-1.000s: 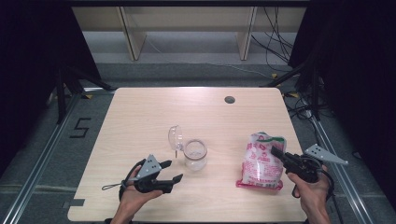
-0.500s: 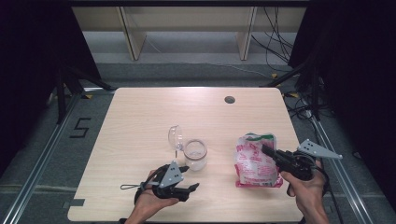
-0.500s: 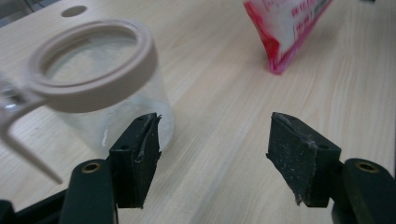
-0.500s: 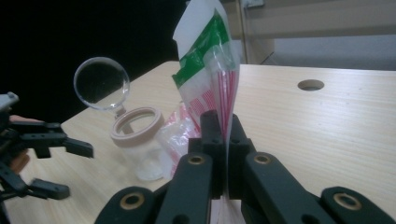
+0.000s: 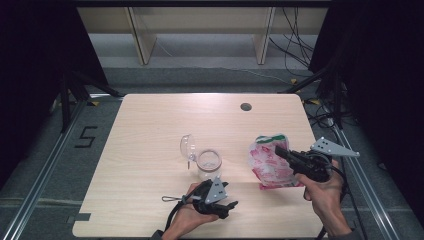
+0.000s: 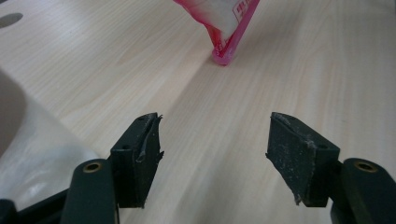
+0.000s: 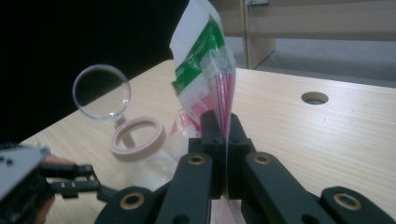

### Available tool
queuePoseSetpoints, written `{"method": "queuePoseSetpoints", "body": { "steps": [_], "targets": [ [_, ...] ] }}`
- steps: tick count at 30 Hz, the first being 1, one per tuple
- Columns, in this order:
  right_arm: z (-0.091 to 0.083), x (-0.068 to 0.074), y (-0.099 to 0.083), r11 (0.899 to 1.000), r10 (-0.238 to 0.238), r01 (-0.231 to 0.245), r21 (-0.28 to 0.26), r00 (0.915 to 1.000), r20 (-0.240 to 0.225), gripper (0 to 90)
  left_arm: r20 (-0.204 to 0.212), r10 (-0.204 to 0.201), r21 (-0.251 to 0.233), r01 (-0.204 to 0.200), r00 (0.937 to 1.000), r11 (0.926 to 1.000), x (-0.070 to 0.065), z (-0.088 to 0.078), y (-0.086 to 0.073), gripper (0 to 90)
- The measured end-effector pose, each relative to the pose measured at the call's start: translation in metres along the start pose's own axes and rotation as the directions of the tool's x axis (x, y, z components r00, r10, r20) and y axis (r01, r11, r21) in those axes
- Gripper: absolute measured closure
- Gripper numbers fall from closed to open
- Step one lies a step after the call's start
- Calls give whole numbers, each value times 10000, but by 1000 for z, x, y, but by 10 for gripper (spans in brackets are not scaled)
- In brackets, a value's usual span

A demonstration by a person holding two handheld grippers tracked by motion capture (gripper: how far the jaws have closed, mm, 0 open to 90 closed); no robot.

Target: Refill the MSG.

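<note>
left gripper (image 6: 212, 156) wide open, empty | right gripper (image 7: 223, 135) clamped on bag (image 7: 205, 84)

Even overhead light falls on the pale table (image 5: 150, 130), which reads bright and flat, while the surroundings left and right sink into near black. Shadows under the hands are soft and short. The left gripper view is sharp on the wood grain, but the clear jar (image 6: 32, 154) at its near left is a blur. The right gripper view has soft near foreground and a hazy far background
</note>
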State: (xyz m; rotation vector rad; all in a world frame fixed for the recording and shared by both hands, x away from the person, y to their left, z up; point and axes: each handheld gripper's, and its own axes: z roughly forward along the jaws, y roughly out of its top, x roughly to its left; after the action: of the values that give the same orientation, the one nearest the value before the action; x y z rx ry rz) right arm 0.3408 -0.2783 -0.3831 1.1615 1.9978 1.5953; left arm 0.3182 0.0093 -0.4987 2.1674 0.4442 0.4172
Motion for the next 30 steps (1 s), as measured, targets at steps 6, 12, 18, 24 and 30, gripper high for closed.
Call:
{"method": "queuePoseSetpoints", "body": {
  "steps": [6,12,18,24,30],
  "targets": [
    [4,2,16,9991,-358,355,-246,9993,-143,900,-295,-333,-456,319,9990,9985,-2,24,16,338],
    [9,14,30,9989,-390,380,-264,9986,-365,900,-353,-1615,-1161,1565,9862,9808,-4,39,27,351],
    [17,23,39,9966,-774,757,-334,9955,-546,900,-354,-1702,-1224,1648,9848,9787,-5,44,30,352],
    [23,31,44,9960,-860,837,-327,9934,-762,900,-855,-1492,-1239,1381,9851,9826,-8,45,32,372],
    [29,41,47,9941,-1082,1066,-220,9898,-925,900,-1536,-1634,-1684,1371,9745,9761,-10,51,33,523]
  ]
}}
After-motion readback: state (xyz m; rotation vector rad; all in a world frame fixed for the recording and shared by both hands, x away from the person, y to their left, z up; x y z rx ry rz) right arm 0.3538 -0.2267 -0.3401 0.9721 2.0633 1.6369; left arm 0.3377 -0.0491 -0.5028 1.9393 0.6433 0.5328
